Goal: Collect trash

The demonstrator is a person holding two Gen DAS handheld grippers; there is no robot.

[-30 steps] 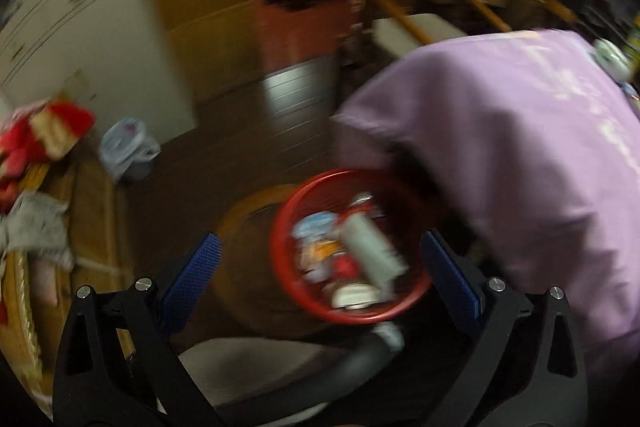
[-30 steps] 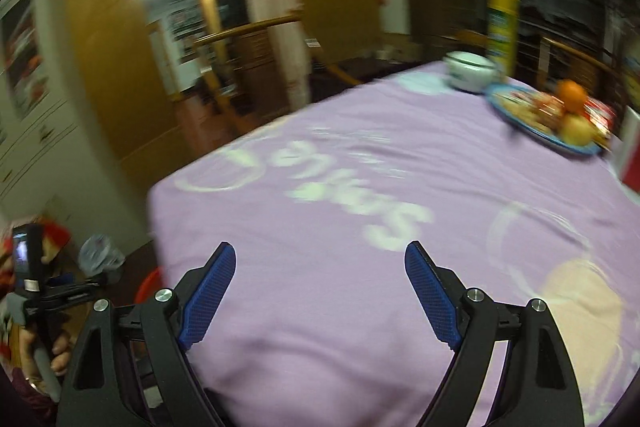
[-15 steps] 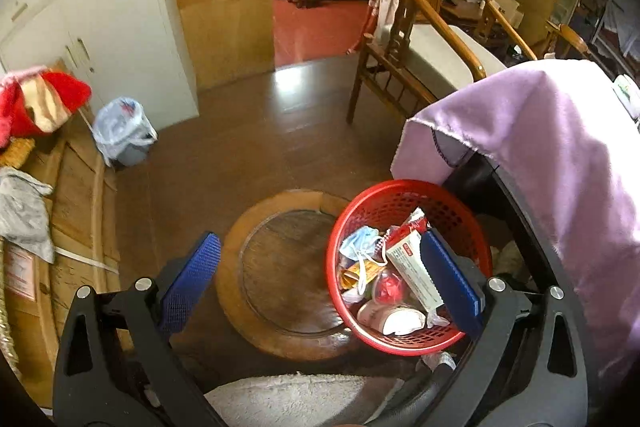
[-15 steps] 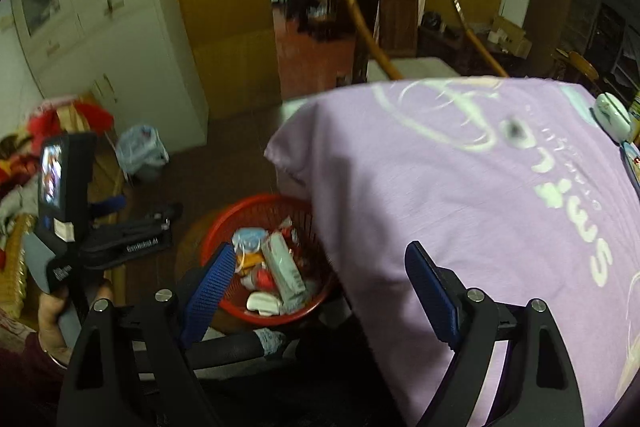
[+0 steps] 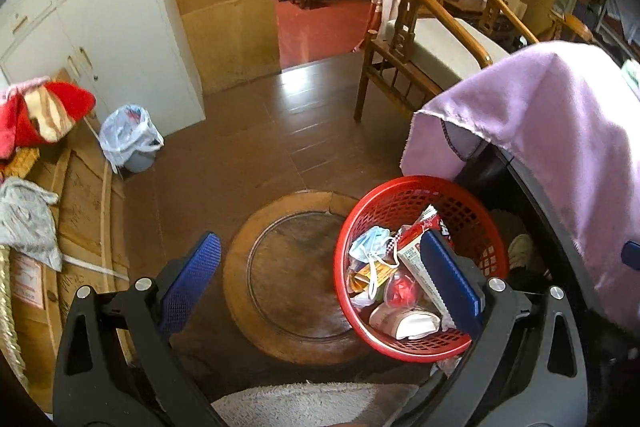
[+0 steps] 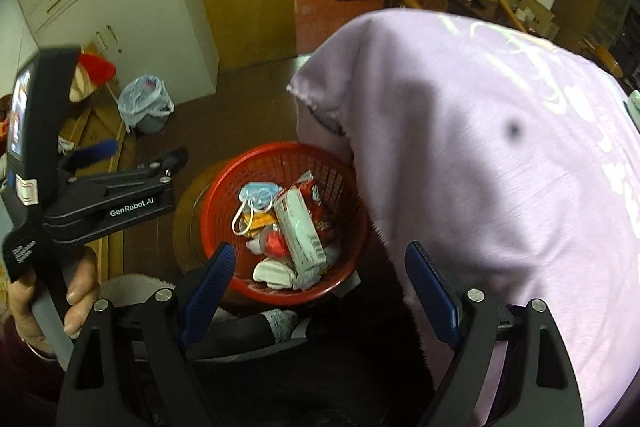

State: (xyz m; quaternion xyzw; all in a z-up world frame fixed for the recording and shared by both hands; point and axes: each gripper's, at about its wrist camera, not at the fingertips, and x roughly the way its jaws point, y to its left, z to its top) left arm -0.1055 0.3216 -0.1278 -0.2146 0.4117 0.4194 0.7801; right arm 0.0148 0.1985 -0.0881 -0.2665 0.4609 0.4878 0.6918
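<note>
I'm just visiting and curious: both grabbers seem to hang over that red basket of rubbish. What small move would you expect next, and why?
Probably the right gripper dips a little further toward the red basket, aiming at the white carton lying on top. Its fingers stand wide apart with nothing between them, and the basket sits just ahead of them. The left gripper is also open and empty, so either could reach first.

Dark brown floor tiles (image 5: 248, 131) run to a doorway onto red flooring (image 5: 320, 27). White cabinets (image 5: 100, 27) line the left wall; a wooden armchair (image 5: 432, 39) stands beside the lilac-draped bench (image 6: 500, 155).
</note>
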